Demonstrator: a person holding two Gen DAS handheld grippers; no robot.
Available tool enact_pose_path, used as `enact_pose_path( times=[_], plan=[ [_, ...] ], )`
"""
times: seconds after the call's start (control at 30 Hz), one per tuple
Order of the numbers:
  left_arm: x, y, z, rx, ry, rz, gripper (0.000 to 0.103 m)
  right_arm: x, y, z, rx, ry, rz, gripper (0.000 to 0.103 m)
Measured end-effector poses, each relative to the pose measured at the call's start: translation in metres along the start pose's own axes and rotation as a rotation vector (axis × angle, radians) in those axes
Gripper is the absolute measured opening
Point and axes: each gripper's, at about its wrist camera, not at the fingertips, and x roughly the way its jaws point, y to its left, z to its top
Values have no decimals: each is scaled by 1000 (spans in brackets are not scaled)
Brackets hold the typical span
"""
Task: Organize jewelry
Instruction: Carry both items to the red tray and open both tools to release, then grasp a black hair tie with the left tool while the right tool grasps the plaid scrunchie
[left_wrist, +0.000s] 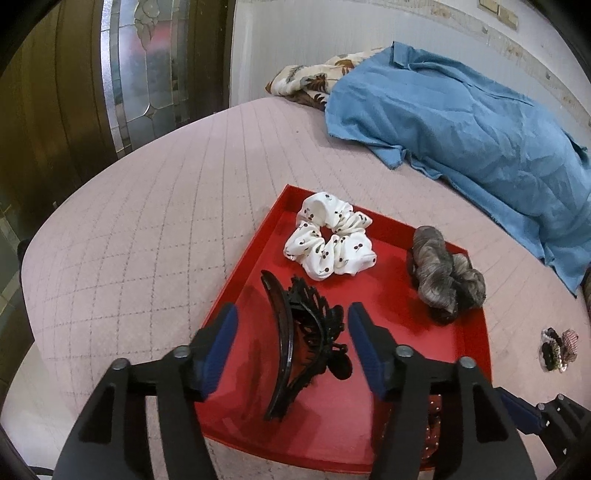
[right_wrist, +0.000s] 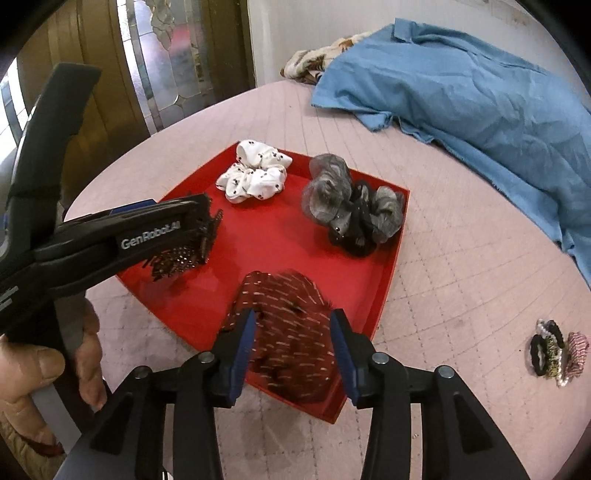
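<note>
Jewelry lies in a red tray (left_wrist: 384, 229) on the pink quilted bed: a white cherry-print scrunchie (left_wrist: 330, 236) at its far side, a grey scrunchie (left_wrist: 445, 273) beside that. Left gripper (left_wrist: 291, 325) stands wide open around a black claw clip (left_wrist: 299, 339) without touching it. Right gripper (right_wrist: 293, 328) stands open astride a dark red scrunchie (right_wrist: 291, 332).

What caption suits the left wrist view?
Open left gripper straddles a black hair claw on the red tray.

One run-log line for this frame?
left claw open over black hair clip | right claw open around maroon scrunchie | red tray
</note>
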Motion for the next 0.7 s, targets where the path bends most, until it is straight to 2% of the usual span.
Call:
enact_pose_path(
  times=[0.2,0.4,0.57,0.7],
  plan=[
    [-4,-5,-1,2,-5,-10,67,-15,-2,-5,1,-24,-9,54],
    [-11,-15,-5,23,-20,-18,68,-34,-18,-14,45,-49,-23,56],
    [-20,-33,-14,92,-78,-5,68,-56,-52,-33,100,-68,-67,60],
    [-34,-51,-25,163,-144,1,68,-75,-96,-56,176,-66,-127,61]
  ],
)
